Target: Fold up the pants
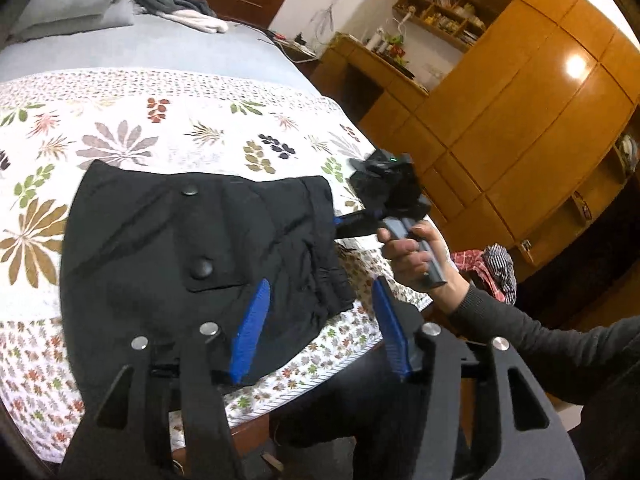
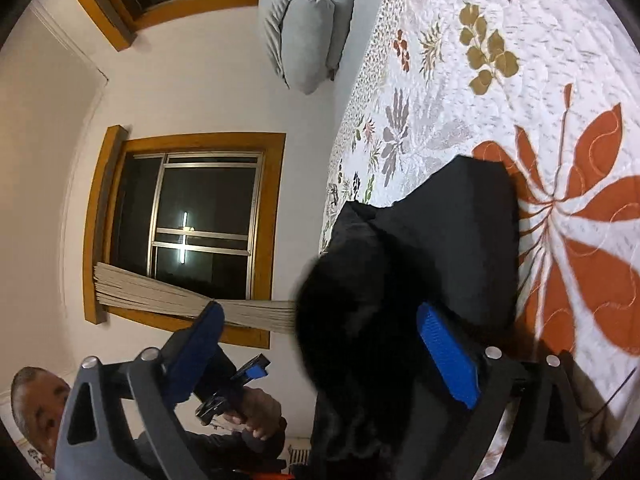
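Black pants (image 1: 192,248) lie folded in a compact stack on the floral quilt (image 1: 120,128), pocket flap with two snaps facing up. My left gripper (image 1: 320,304) is open, hovering over the stack's near right edge, holding nothing. My right gripper (image 1: 340,226), held in a hand, reaches in at the stack's right edge. In the right wrist view, the right gripper (image 2: 324,320) is open with a raised fold of the pants (image 2: 420,248) bulging between its blue fingers (image 2: 448,360), not clamped.
The bed's near edge (image 1: 344,360) runs just below the pants. Grey pillows (image 1: 76,0) and loose clothes (image 1: 180,4) lie at the bed's far end. Wooden cabinets (image 1: 520,120) stand to the right. A checked cloth (image 1: 488,268) lies beyond the hand.
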Available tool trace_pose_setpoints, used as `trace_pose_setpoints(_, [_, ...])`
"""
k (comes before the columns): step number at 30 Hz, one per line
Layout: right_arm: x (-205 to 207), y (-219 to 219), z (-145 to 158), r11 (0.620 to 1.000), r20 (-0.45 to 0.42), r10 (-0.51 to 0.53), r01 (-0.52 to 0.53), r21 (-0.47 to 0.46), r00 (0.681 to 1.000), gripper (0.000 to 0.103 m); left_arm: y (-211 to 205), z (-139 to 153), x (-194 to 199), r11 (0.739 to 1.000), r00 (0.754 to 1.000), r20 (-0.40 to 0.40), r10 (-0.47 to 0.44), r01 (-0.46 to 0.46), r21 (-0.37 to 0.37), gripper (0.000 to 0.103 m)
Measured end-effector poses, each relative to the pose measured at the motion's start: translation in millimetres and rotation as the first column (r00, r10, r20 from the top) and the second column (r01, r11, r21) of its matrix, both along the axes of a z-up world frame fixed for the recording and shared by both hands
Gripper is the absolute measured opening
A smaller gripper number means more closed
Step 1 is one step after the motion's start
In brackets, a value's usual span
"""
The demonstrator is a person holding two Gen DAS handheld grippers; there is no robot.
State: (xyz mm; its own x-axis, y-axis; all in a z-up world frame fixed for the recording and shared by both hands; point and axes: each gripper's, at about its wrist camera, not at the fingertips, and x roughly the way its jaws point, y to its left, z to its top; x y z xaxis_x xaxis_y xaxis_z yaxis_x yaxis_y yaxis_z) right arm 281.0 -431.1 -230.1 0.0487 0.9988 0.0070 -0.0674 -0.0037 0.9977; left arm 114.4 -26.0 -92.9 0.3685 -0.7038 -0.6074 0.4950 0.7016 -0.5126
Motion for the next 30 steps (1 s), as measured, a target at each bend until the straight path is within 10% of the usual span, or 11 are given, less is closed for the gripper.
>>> trace_pose_setpoints(7, [-6.7,24.7,8.2,0.995,0.025,0.018,-0.016,-0.095,1.0,0.093,17.3,-7.8,2.8,0.999,0.999,0.0,0.051,-0.051,0.0,0.053])
trace_pose_setpoints(10, [1.3,39.5,22.0,0.974,0.119,0.026,0.002,-0.226,0.993,0.022,31.3,-15.0,13.5,0.991,0.991,-0.007,0.132,-0.132,0.002,0.055])
trace_pose_setpoints(14, [8.4,52.5,63.6,0.926,0.275,0.059,0.05,-0.373,0.96,0.011,52.6,-16.2,22.8,0.98,0.98,-0.001,0.201,-0.201,0.001,0.055])
trace_pose_setpoints(17, [16.3,43.3,82.0,0.905,0.322,0.015,0.124,-0.407,0.947,0.01,65.4,-22.3,30.3,0.969,0.969,-0.008,0.247,-0.247,0.005,0.057])
trace_pose_setpoints(22, [24.4,23.1,22.3,0.891,0.118,-0.047,0.095,-0.444,0.992,0.013,74.4,-42.3,42.1,0.956,0.955,-0.051,0.291,-0.29,0.038,0.057])
trace_pose_setpoints(26, [15.7,7.5,9.5,0.942,0.055,-0.083,0.096,-0.322,0.995,0.063,78.0,-52.7,51.2,0.954,0.952,-0.067,0.297,-0.293,0.068,0.057])
trace_pose_setpoints(30, [-11.5,-7.4,8.0,0.949,0.048,-0.075,0.086,-0.304,0.996,0.073,81.1,-54.3,56.6,0.952,0.951,-0.061,0.302,-0.297,0.077,0.058])
